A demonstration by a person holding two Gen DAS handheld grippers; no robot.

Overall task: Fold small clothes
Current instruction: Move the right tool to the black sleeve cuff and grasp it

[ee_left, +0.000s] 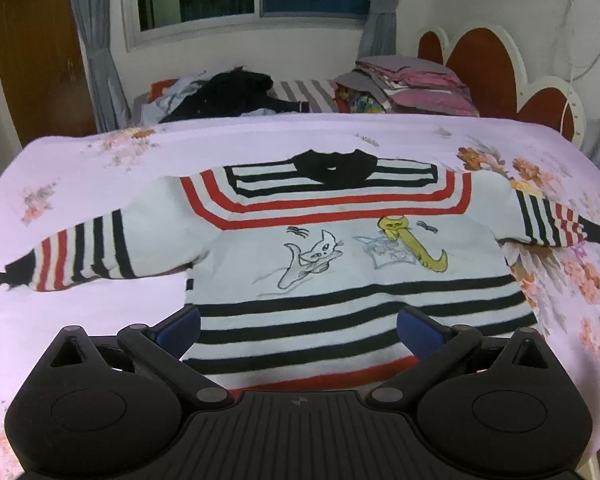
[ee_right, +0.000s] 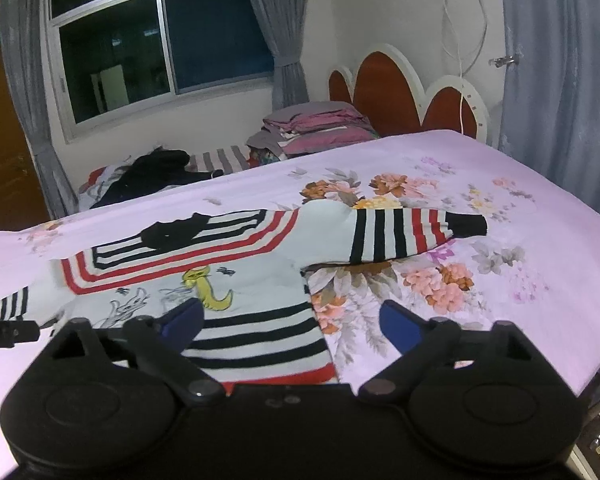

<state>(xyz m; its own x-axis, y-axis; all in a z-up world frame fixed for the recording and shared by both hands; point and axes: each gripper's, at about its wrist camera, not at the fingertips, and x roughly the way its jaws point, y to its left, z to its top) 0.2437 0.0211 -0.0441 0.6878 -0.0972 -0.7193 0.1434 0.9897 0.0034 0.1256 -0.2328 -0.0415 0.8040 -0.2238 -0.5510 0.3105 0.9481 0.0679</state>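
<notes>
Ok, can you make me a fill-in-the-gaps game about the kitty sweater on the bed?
The sweater lies spread flat on the ____ sheet.
The cat beside the white cat is coloured ____.
Both grippers, left gripper and right gripper, are ____.
The sweater's collar is ____.

Missing words: floral; yellow; open; black

Home bedroom. Bed with pink floral bedsheet; scalloped red-and-white headboard at its far right corner; folded bedding stack and loose dark clothes pile beyond; grey-curtained window; wooden door.
</notes>
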